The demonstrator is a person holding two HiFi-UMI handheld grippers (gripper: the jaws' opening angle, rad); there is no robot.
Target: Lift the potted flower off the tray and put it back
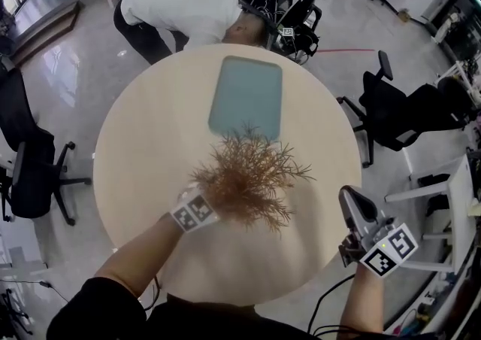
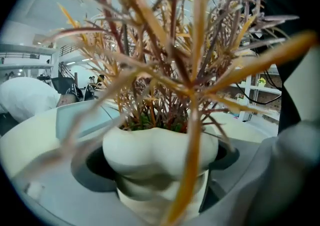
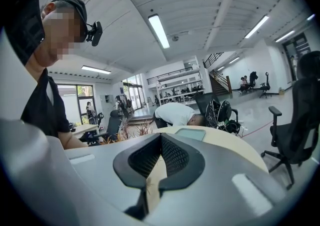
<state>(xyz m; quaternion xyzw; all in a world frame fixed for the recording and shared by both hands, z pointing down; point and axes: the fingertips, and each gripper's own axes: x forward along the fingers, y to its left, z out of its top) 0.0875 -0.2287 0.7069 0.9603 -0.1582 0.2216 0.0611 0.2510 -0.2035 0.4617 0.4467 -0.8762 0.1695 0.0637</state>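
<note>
Potted flower with rusty orange twigs in a white pot is mid-frame, just below the flat blue-green tray. Your left gripper pinches the pot to carry it. Your right gripper, lower right, waits with jaws pressed together, holding nothing.

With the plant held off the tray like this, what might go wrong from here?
1. The left tongs clamp the rounded white pot under its bulging rim, so it may slip or tilt.
2. In the head view, the spreading fronds hide the pot, so it could land on the rim of the teal tray instead of flat.
</note>
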